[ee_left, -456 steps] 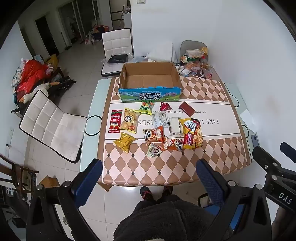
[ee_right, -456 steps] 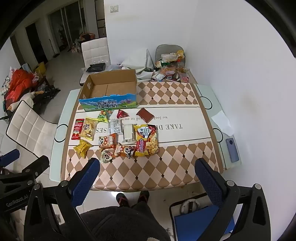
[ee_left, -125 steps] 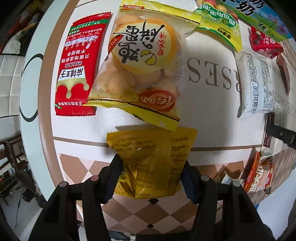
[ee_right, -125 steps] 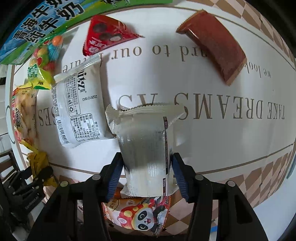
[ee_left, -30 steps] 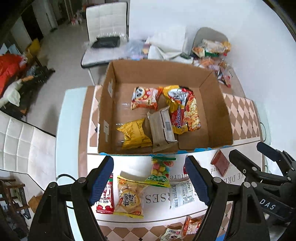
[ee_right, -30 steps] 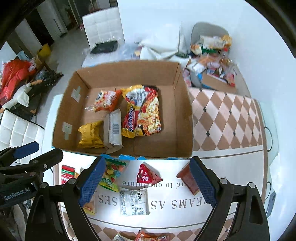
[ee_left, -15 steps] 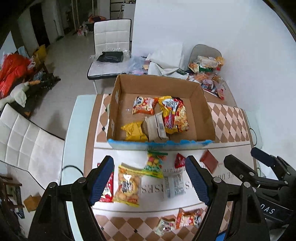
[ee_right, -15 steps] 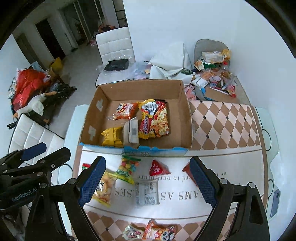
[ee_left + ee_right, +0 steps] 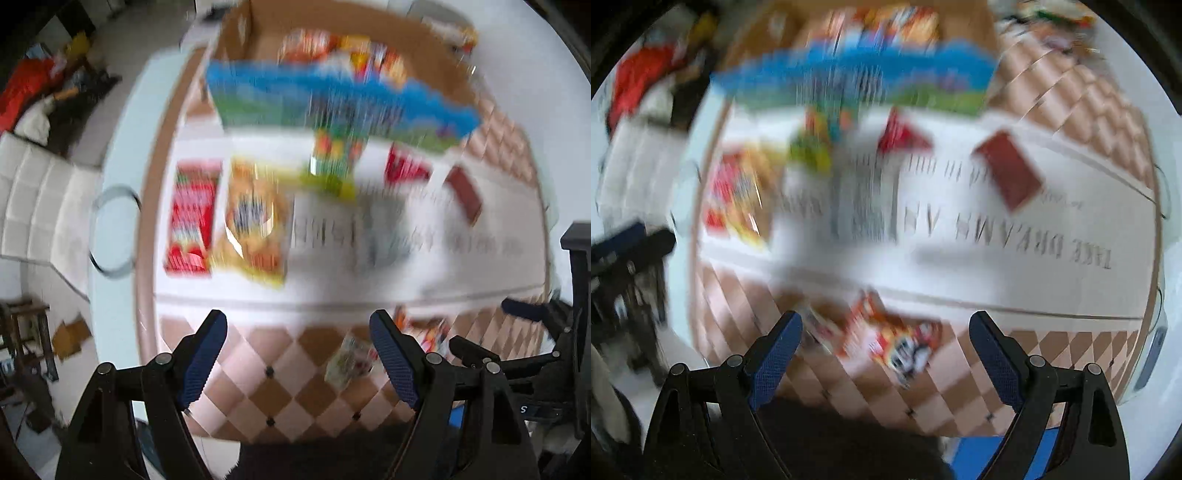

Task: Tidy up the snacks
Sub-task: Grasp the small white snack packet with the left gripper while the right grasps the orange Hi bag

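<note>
- Hanging over the near edge of the tabletop, both tools pointed down at it; both views were heavily motion-blurred.
- Open room: the checkered near strip between the left tool's fingers was bare, and so was the right part of the white centre band in the right view.
- Tabletop's left edge was curved, with a white chair just beyond it; the floor showed below the near edge.
- Cardboard box with a blue-green printed front stood at the far side of the tabletop, blurred snack bags inside it.
- Loose snacks lay in front of the box: red packet far left, yellow bag just beside it, green candy bag touching the box front, red triangular packet, dark red flat packet to the right, white packet in the middle, its print unreadable.
- Two small panda-print bags lay on the near checkered strip, nearest the right tool; a pale small bag lay beside the left tool's right finger.
- Left tool: jaws apart, nothing between them, not touching anything.
- Right tool: jaws wide apart, empty; the panda-print bags showed between the fingers, but whether the pads touched them was lost to blur.
- Dark clothing of the person filled the bottom of both views.
</note>
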### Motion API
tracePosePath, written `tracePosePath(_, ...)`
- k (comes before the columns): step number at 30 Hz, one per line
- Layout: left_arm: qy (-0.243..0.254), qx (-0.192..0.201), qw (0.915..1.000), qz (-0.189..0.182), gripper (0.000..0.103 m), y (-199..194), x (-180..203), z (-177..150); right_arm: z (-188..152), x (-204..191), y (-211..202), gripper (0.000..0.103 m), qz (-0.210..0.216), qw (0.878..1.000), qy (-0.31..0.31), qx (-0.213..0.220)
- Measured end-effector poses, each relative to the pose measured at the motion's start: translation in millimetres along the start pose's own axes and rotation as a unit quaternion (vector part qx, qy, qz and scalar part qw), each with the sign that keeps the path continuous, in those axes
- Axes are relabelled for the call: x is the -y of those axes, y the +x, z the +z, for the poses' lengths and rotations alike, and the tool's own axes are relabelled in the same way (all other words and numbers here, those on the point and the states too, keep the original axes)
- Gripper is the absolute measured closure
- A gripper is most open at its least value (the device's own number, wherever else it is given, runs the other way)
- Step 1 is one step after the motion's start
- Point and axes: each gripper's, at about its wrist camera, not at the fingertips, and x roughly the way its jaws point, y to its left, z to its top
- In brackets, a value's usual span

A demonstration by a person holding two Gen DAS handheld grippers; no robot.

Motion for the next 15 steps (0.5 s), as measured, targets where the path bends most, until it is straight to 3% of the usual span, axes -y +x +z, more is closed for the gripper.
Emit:
tracePosePath(5, -0.011, -0.060, 0.9981, 0.002, 0.024, 52, 1, -27, -10, -15, 54, 0.009, -0.019, 0.994, -0.085, -0.062)
tracePosePath(15, -0.036, -0.092, 0.9951, 0.005, 0.024, 75, 0, -70, -24, -31, 110, 0.012, -0.053, 0.976, -0.184, -0.105)
